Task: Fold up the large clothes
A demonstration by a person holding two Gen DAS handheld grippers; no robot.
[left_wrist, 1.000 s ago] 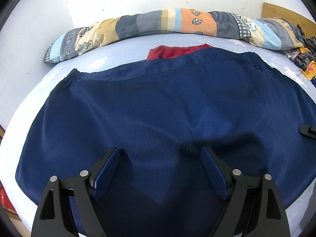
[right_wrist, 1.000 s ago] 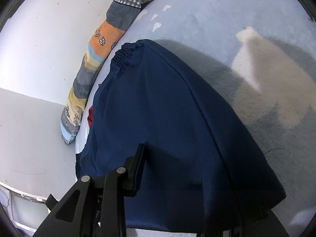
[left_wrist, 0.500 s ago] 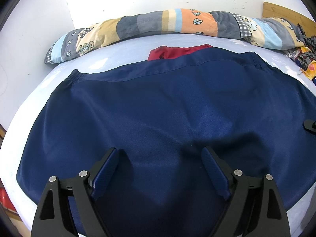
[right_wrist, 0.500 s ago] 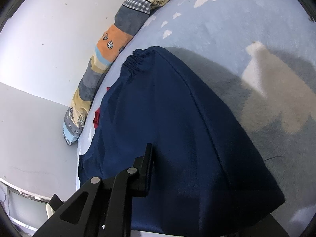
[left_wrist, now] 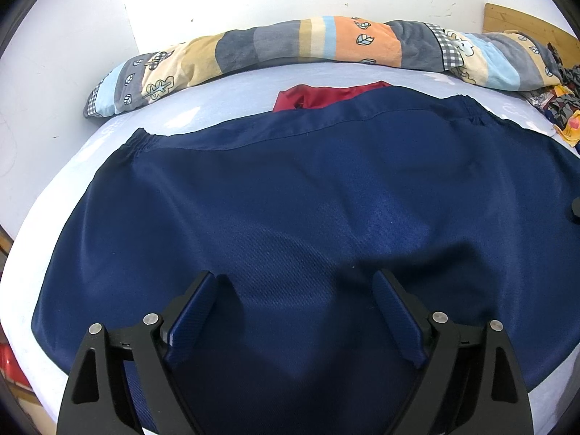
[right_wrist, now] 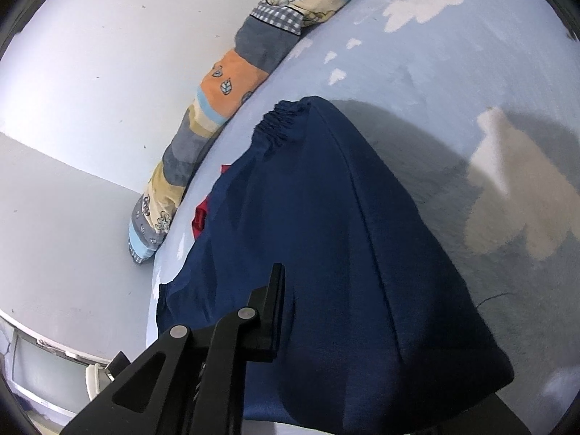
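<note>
I see the navy garment (left_wrist: 290, 188) spread flat on the bed (left_wrist: 232, 90), ahead of and under my left gripper (left_wrist: 293, 304), whose jaws are spread wide. My right gripper (right_wrist: 362, 326) is tilted over its edge; jaws' state I cannot tell

- One navy garment (left_wrist: 290, 195) spread before me.
- One red cloth (left_wrist: 319, 96) behind it.
- One patchwork bolster (left_wrist: 290, 45).
- Two grippers I hold: left gripper (left_wrist: 295, 311), right gripper (right_wrist: 362, 355).
</note>
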